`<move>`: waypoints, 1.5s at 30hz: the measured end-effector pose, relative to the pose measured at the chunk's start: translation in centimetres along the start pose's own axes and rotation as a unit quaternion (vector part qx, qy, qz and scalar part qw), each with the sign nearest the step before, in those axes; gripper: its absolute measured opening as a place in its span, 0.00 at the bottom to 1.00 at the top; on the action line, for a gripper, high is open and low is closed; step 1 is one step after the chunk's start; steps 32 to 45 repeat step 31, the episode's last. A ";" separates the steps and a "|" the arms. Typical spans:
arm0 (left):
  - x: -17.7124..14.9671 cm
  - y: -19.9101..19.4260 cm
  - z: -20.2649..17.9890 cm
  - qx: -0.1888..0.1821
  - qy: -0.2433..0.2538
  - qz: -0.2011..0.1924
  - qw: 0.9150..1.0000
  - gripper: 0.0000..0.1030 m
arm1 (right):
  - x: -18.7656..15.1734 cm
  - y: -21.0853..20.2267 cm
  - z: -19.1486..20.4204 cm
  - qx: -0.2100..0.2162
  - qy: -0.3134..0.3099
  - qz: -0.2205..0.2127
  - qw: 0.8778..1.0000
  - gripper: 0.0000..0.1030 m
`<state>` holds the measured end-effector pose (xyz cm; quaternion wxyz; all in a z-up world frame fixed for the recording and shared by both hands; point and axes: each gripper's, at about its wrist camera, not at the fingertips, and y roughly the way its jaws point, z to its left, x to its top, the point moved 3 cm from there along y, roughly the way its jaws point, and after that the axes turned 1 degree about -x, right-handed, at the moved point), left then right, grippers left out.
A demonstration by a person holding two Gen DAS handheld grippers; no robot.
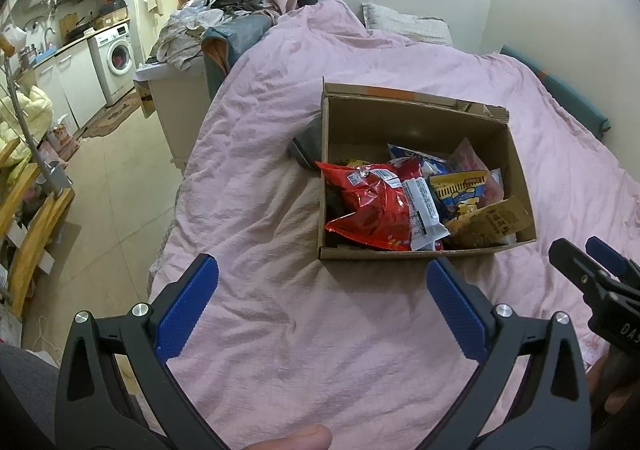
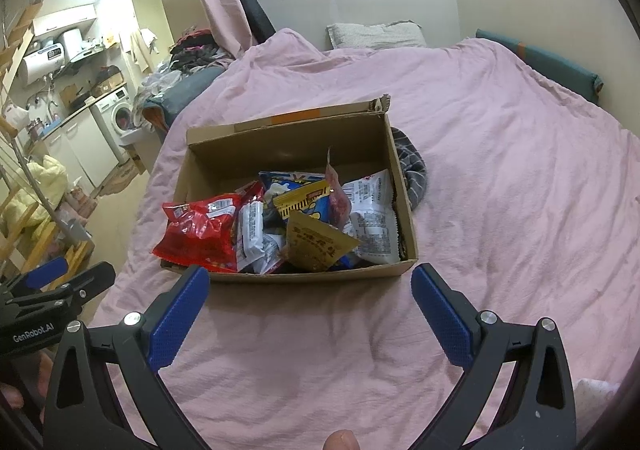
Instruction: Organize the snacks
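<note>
Snacks piled in the cardboard box [image 2: 394, 270], dead ahead of the right gripper [image 2: 310, 292] and just beyond its spread, empty fingertips. Left gripper [image 1: 322, 282] likewise wide apart, clamped on nothing, box ahead and slightly right. Looks like the gathering is done or nearly so, with tidying inside the box left. Next probably calls for reaching over the near wall and nudging the red bag [image 2: 196, 232], draped over the box's left rim. Crinkly, glossy packets, jumbled and overlapping; tan pouch [image 2: 316, 246] propped on top near the front.
</note>
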<state>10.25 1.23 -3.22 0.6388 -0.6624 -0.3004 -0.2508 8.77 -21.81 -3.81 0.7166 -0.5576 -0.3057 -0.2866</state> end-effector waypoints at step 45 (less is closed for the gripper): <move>-0.2 0.1 0.6 0.001 -0.014 -0.001 1.000 1.00 | 0.4 -0.4 -0.4 0.007 0.007 -0.005 1.000 1.00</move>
